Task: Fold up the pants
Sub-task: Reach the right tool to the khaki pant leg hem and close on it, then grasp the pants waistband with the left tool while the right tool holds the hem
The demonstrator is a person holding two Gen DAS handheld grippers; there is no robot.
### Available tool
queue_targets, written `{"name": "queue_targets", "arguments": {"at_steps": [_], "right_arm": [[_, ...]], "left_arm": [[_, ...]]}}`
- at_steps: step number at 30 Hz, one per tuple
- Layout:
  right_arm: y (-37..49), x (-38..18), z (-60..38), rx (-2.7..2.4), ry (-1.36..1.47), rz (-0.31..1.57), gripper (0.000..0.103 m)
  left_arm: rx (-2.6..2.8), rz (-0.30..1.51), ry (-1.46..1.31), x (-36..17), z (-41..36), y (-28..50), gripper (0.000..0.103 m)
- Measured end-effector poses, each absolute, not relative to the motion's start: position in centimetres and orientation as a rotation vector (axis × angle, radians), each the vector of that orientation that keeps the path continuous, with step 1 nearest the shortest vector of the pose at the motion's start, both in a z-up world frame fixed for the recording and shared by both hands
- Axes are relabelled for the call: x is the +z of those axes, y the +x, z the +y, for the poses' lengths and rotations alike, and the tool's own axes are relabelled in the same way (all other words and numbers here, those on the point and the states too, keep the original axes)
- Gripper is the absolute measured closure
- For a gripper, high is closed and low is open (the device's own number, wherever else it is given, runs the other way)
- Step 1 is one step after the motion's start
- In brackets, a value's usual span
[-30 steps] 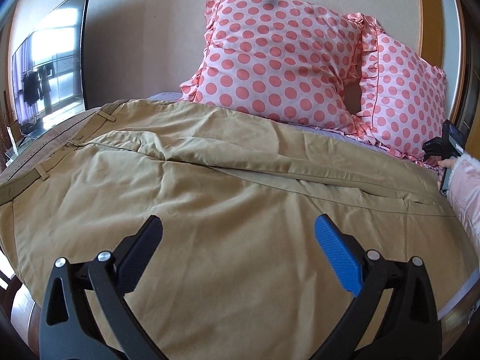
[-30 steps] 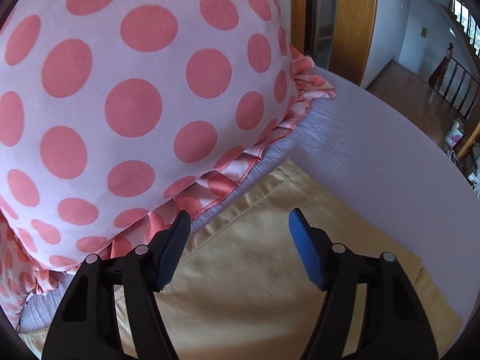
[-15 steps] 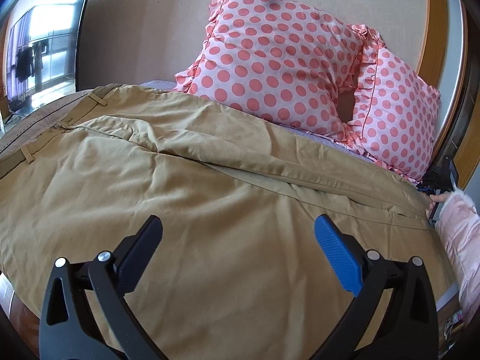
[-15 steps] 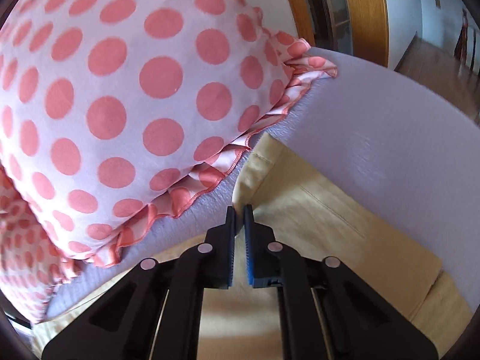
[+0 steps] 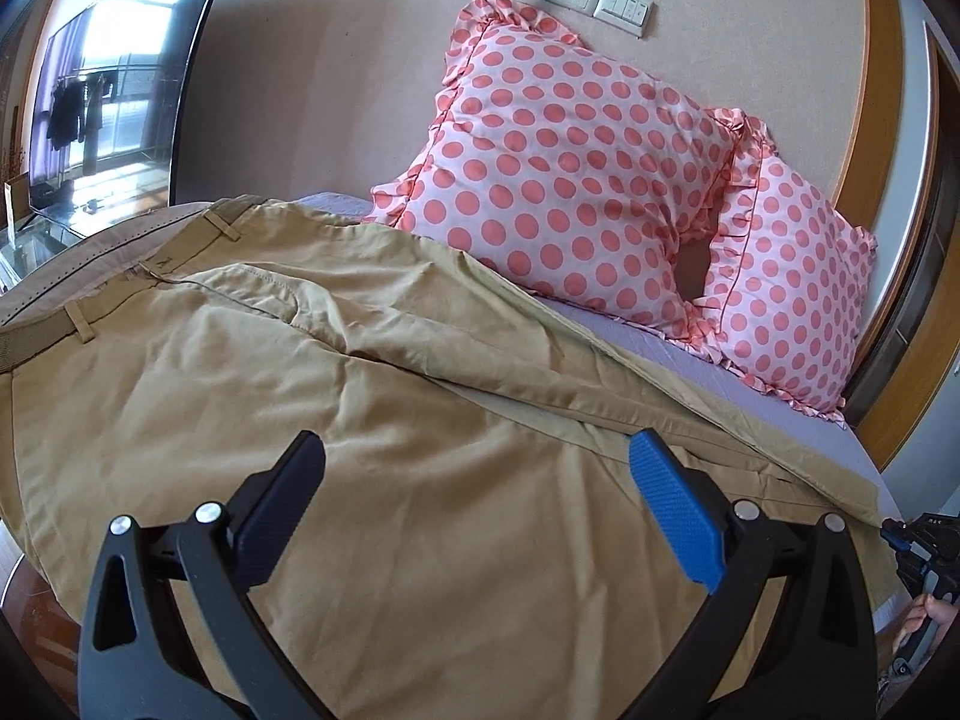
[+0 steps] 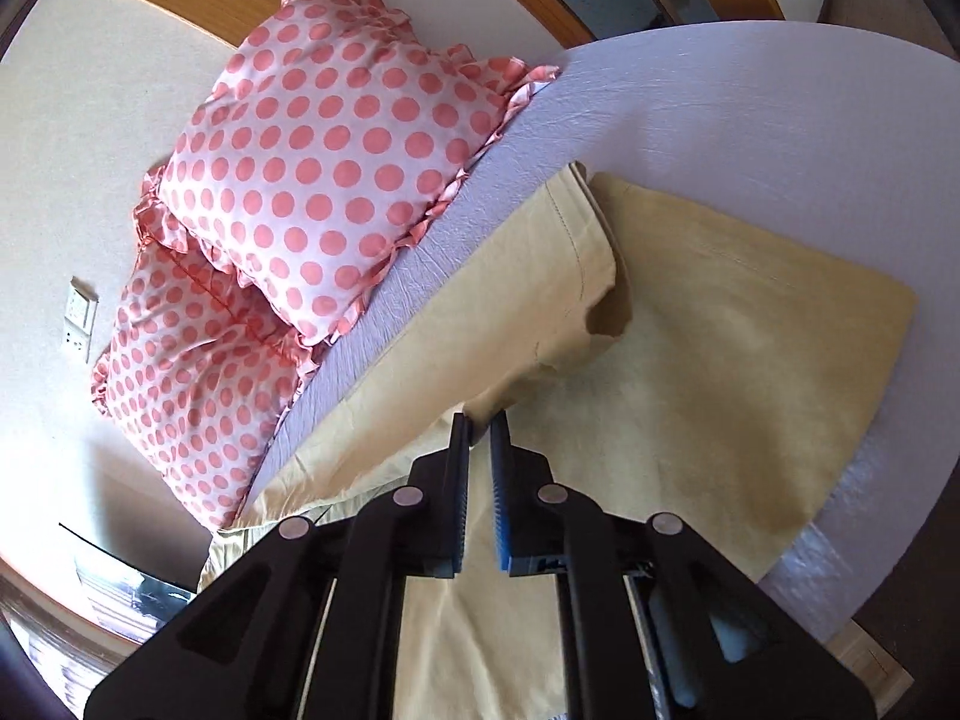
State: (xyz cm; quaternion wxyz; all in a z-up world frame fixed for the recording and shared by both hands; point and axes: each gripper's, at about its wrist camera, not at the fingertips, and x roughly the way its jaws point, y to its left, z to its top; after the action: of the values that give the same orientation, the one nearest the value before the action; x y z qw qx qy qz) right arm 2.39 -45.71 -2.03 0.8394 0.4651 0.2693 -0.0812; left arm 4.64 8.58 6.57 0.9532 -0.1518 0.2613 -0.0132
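Observation:
Tan pants [image 5: 384, 396] lie spread across the bed, waistband at the left and legs running to the right. My left gripper [image 5: 474, 480] is open and empty, hovering over the middle of the pants. My right gripper [image 6: 478, 420] is shut on the hem end of the upper pant leg [image 6: 540, 300], lifted and pulled off the lower leg [image 6: 738, 360], which lies flat on the bed. The right gripper also shows at the right edge of the left wrist view [image 5: 918, 546].
Two pink polka-dot pillows [image 5: 564, 180] lean on the wall behind the pants. The lilac bed sheet [image 6: 690, 96] runs past the leg ends. A TV [image 5: 102, 90] stands at the left. A wooden door frame [image 5: 900, 300] is at the right.
My right gripper closed on the leg hem, then rose and pulled back, lifting the upper leg. My left gripper stayed open and rose, with more wall now in its view.

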Motion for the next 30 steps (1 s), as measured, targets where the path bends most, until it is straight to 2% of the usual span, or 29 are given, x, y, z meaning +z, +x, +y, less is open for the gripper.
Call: {"name": "queue_targets", "arguments": {"at_steps": [3, 6, 11, 12, 13, 14, 21, 29, 30], "right_arm": [[2.7, -2.2, -45.8, -0.179, 1.017, 0.593, 0.044], [3.0, -2.6, -45.4, -0.173, 1.026, 0.612, 0.042], [4.3, -3.1, -45.5, -0.178, 1.04, 0.575, 0.047], [4.6, -3.4, -45.7, -0.175, 1.043, 0.563, 0.062], [5.1, -3.8, -46.0, -0.168, 1.045, 0.558, 0.089], [5.4, -4.3, -46.4, -0.158, 1.05, 0.553, 0.1], [0.2, -2.5, -48.1, -0.109, 1.039, 0.319, 0.101], [-0.9, -1.8, -48.6, -0.099, 1.033, 0.293, 0.101], [-0.8, -1.9, -48.7, -0.1, 1.035, 0.295, 0.101]], "left_arm": [[-0.045, 0.498, -0.311, 7.5, 9.0, 4.0, 0.002], [-0.055, 0.453, -0.337, 8.7, 10.4, 3.6, 0.002], [-0.001, 0.463, -0.355, 10.2, 13.0, 5.9, 0.002], [0.01, 0.47, -0.35, 10.4, 13.5, 6.7, 0.002], [0.016, 0.477, -0.345, 10.6, 14.0, 7.5, 0.002], [0.018, 0.484, -0.335, 10.8, 14.4, 8.4, 0.002], [0.045, 0.615, -0.375, 10.8, 17.6, 17.3, 0.002], [0.172, 0.845, -0.51, 6.0, 19.3, 28.4, 0.004], [0.188, 0.861, -0.509, 5.6, 19.2, 29.5, 0.011]]}}
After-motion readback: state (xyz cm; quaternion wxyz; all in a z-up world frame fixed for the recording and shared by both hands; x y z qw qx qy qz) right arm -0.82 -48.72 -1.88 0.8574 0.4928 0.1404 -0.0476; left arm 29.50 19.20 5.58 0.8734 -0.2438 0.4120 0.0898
